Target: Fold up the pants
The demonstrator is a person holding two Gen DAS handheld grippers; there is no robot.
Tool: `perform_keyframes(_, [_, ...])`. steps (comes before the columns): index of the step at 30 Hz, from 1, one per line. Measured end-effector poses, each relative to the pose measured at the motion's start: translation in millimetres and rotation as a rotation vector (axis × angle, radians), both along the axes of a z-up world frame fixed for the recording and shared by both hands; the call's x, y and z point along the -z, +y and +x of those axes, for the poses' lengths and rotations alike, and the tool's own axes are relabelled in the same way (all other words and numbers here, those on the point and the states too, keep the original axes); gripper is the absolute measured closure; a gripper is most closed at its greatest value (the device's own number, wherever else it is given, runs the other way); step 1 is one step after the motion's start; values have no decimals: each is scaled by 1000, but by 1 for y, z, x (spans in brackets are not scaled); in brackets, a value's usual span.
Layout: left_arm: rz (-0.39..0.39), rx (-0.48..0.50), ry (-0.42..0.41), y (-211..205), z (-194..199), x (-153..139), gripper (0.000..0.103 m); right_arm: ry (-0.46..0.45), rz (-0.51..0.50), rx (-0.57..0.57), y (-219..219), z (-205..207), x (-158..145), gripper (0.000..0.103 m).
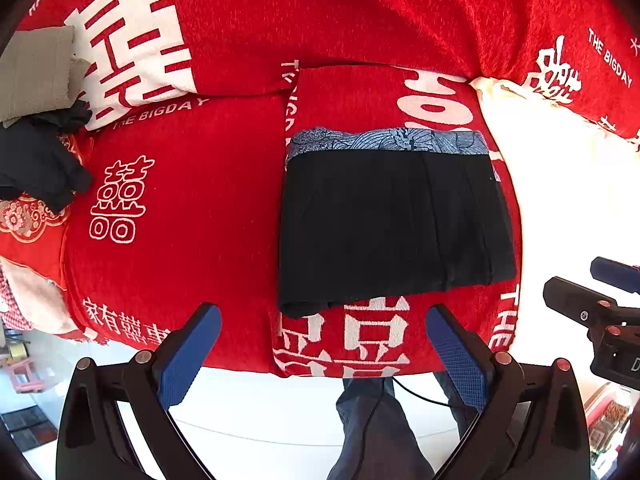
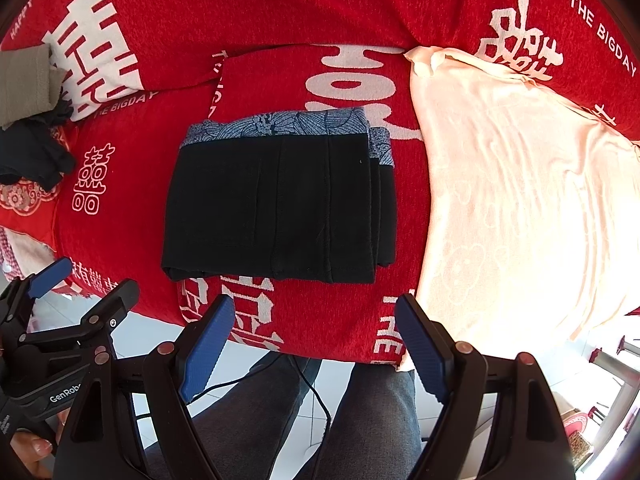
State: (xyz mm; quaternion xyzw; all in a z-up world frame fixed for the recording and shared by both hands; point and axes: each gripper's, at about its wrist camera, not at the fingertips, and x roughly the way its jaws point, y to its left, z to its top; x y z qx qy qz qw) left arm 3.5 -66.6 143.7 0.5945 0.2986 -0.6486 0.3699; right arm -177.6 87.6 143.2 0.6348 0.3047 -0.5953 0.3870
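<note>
Pants [image 2: 276,204] lie folded into a compact black block on the red blanket [image 2: 280,12]; soft, limp, light cloth, probably best pinched at a corner. Left gripper [image 1: 323,350] and right gripper [image 2: 316,344] hover wide open, empty. Cream cloth [image 2: 520,200] crowds the right edge.

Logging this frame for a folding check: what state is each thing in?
black pants: folded into a compact rectangle, patterned blue waistband showing along the far edge
left hand-held gripper: open, empty, held off the pants
right hand-held gripper: open, empty, held off the pants
cream cloth: spread flat
dark garment: crumpled
grey cloth: folded
</note>
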Motion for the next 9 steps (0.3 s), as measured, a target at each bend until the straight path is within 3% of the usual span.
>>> perform_keyframes(9, [-2, 0, 37, 2, -1, -4, 0, 1, 3, -5, -2, 1, 0, 18])
